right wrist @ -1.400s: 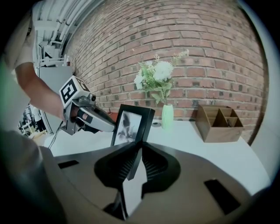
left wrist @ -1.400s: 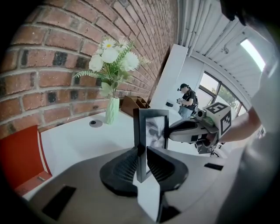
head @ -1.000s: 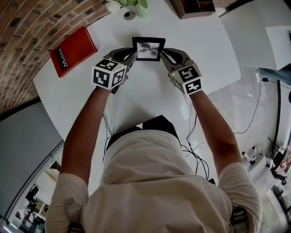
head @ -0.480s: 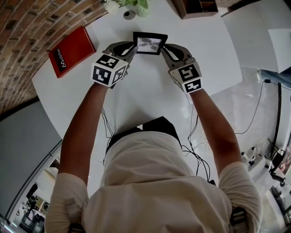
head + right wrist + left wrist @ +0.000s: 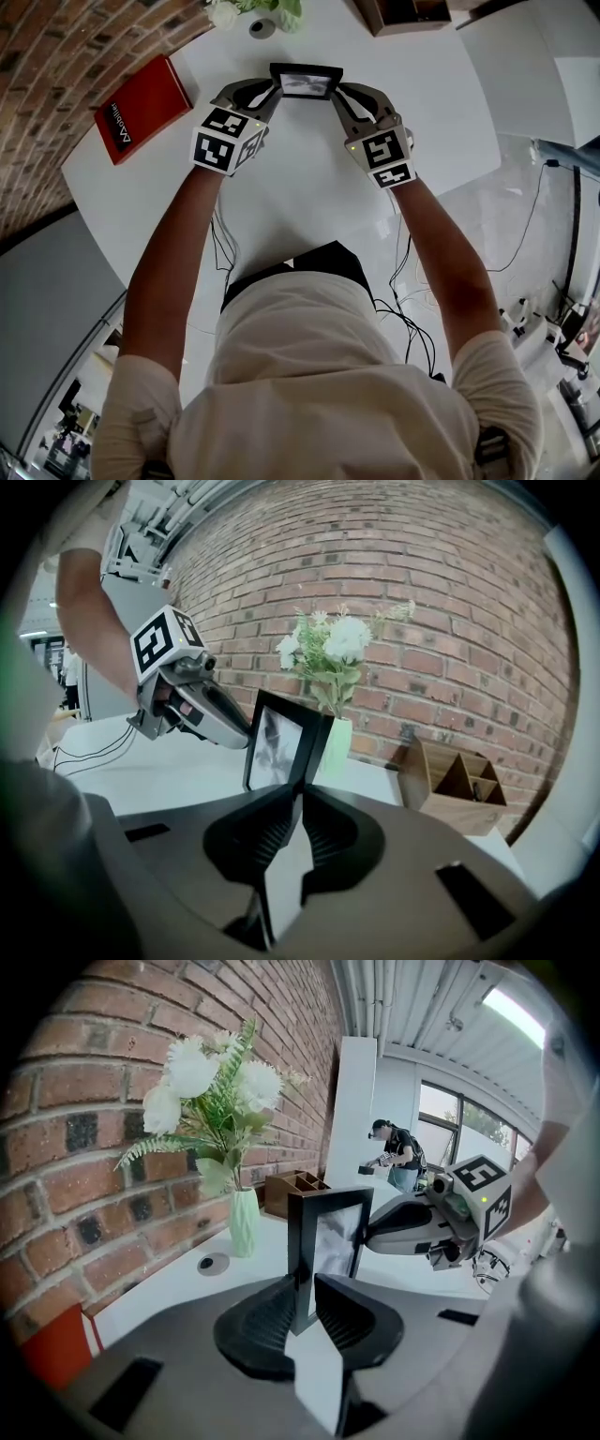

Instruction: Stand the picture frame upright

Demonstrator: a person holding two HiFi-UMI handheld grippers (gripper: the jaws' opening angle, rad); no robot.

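A black picture frame (image 5: 305, 82) with a grey print is held between my two grippers over the far part of the white table (image 5: 309, 187), standing nearly upright. My left gripper (image 5: 272, 92) is shut on its left edge. In the left gripper view the frame (image 5: 328, 1237) rises straight out of the left gripper (image 5: 305, 1286). My right gripper (image 5: 337, 94) grips the opposite edge. Its jaws have just been closing, with the frame's edge (image 5: 279, 741) pinched in the right gripper (image 5: 298, 797). Whether the frame's foot touches the table is hidden.
A red book (image 5: 141, 105) lies at the table's left by the brick wall. A pale green vase of white flowers (image 5: 242, 1222) stands just beyond the frame, with a round grommet (image 5: 212, 1263) beside it. A wooden organiser (image 5: 459, 775) sits at the far right. Cables (image 5: 403, 309) trail near me.
Both grippers carried the frame further away across the table toward the vase. The frame tipped from facing up at me to nearly upright, so less of its face shows.
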